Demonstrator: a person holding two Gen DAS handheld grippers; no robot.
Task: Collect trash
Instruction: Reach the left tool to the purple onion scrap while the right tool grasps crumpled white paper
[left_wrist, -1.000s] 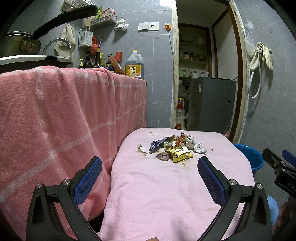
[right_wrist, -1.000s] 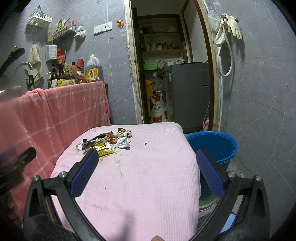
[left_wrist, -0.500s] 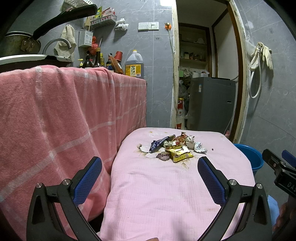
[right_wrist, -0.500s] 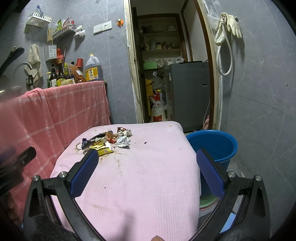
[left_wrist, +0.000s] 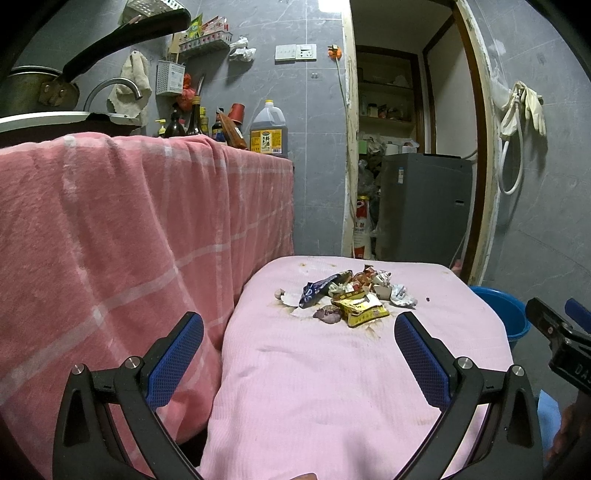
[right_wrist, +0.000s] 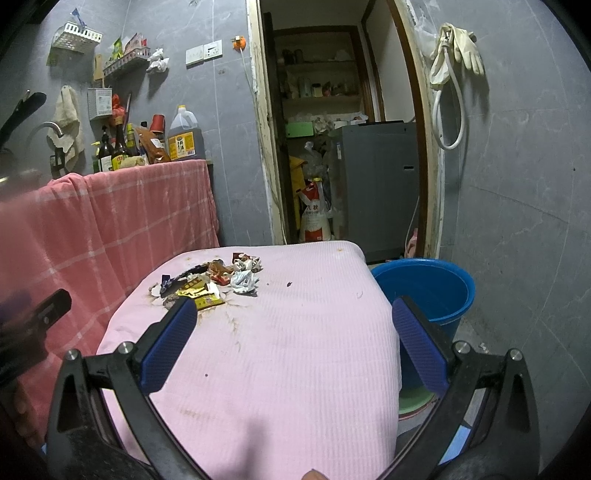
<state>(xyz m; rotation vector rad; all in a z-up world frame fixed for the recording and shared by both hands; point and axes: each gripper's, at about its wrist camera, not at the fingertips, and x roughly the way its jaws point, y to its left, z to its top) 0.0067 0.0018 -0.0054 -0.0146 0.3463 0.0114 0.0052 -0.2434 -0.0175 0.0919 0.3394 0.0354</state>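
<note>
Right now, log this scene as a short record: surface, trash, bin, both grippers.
surface: pink cloth-covered table, stained near the pile
trash: wrapper pile on the far left part of the table, including a yellow packet and a dark blue wrapper
bin: blue bucket on the floor, right of the table
left gripper: open, holding nothing
right gripper: open, holding nothing

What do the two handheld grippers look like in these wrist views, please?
Both match: the left gripper and right gripper each have two black, angular, open-framed arms with round silver bolt heads, ending in flat blue fingers with a fine mesh-like texture. In the left view, the right gripper's black body shows part of a white marking, "DA". No cables or sleeves are visible.
</note>
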